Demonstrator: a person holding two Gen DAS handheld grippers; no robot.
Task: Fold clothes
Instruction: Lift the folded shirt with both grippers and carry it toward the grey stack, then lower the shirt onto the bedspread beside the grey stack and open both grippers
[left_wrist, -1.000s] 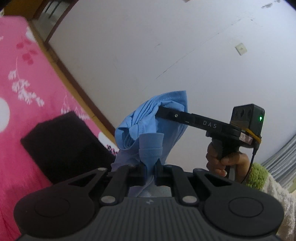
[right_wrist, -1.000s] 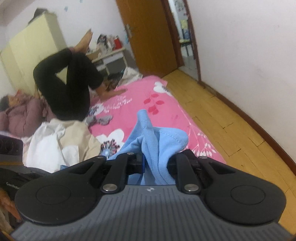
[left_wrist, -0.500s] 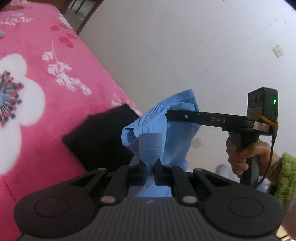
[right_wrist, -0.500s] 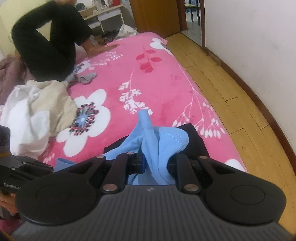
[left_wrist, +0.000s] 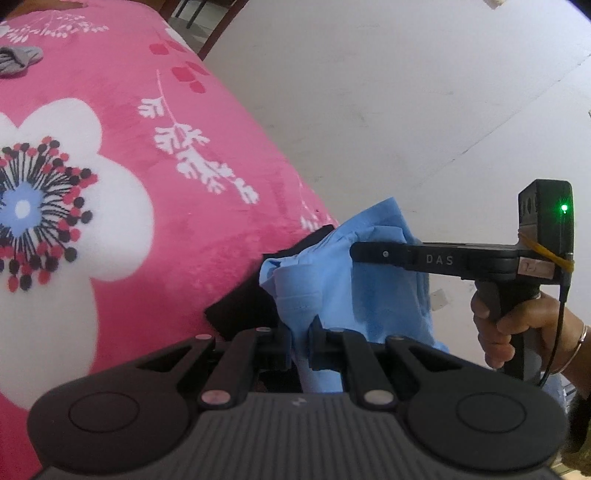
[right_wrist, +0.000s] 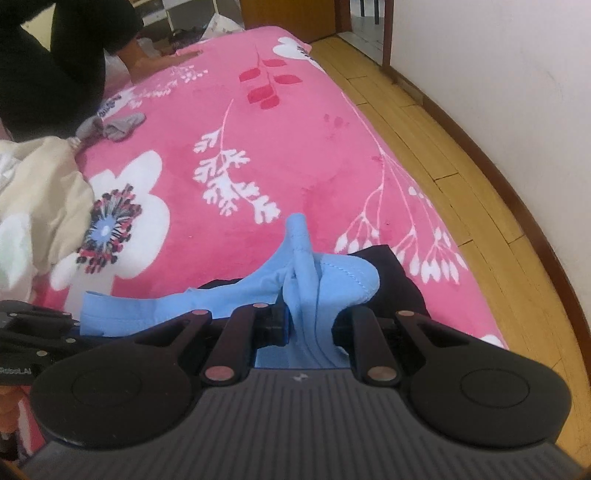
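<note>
**Blue garment lowered toward the bed edge**

Left wrist view: the left hand-held gripper (left_wrist: 298, 341) is clamped narrow on a hem of the blue garment (left_wrist: 354, 291). The right hand-held gripper (left_wrist: 360, 253) pinches the same cloth just beyond. The garment hangs above the folded black garment (left_wrist: 247, 308) at the bed (left_wrist: 122, 122) edge.

Right wrist view: the garment's long axis runs between both grippers, along the bed's near edge. Compared with a second ago, both grippers sit lower and the bed fills more of each view.

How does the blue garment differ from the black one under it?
The blue garment is bunched and lifted, pinched in the left gripper and the right gripper; the black garment lies free on the pink blanket. The blue is light and fully exposed; the black is dark and partly hidden beneath it. Both sit near the bed's edge.
</note>
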